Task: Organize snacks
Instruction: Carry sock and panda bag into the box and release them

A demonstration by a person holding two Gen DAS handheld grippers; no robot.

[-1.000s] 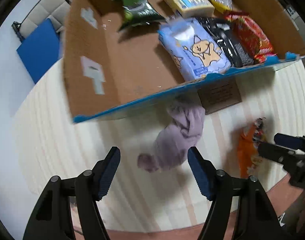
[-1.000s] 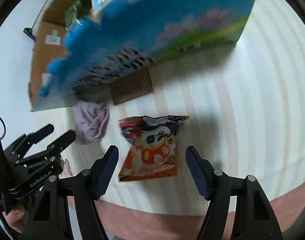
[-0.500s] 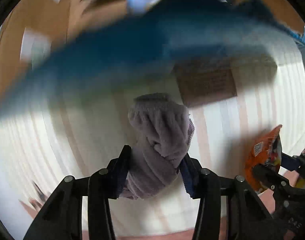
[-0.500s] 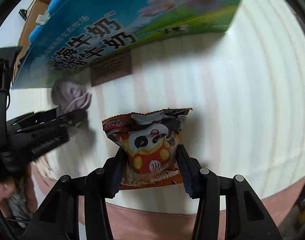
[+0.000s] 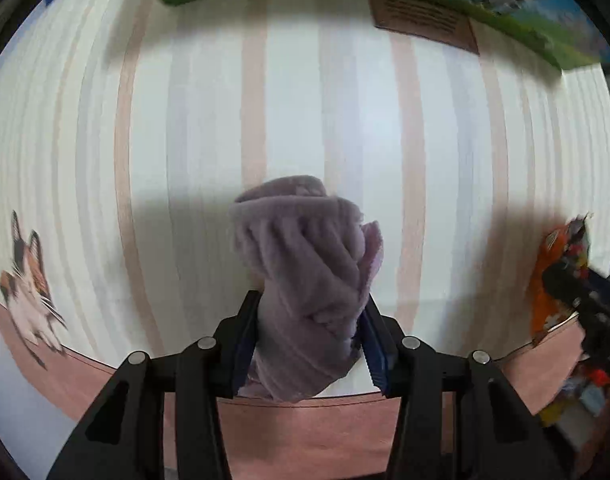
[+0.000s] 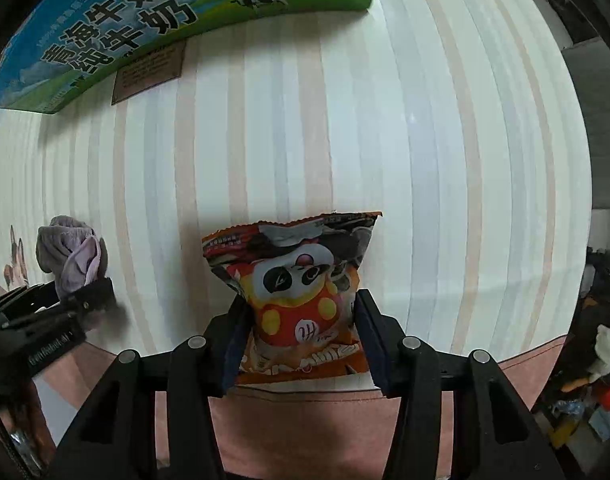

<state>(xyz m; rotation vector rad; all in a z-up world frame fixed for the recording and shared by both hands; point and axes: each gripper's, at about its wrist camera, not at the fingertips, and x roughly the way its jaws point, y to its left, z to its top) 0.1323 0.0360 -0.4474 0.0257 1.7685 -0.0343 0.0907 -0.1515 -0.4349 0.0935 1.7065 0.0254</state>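
Open striped tabletop (image 6: 425, 140) lies ahead of both grippers. The printed box (image 6: 145, 20) walls off the far edge.

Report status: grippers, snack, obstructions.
Left gripper shut on purple cloth. Right gripper shut on orange snack bag. Milk carton box ahead, path open.

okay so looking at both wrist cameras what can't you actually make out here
- Box contents: both views show only its outer wall, cut by the top edge.
- Snack bag lower sides: covered by the right gripper's fingers.
- Purple cloth lower end: hidden behind the left gripper.
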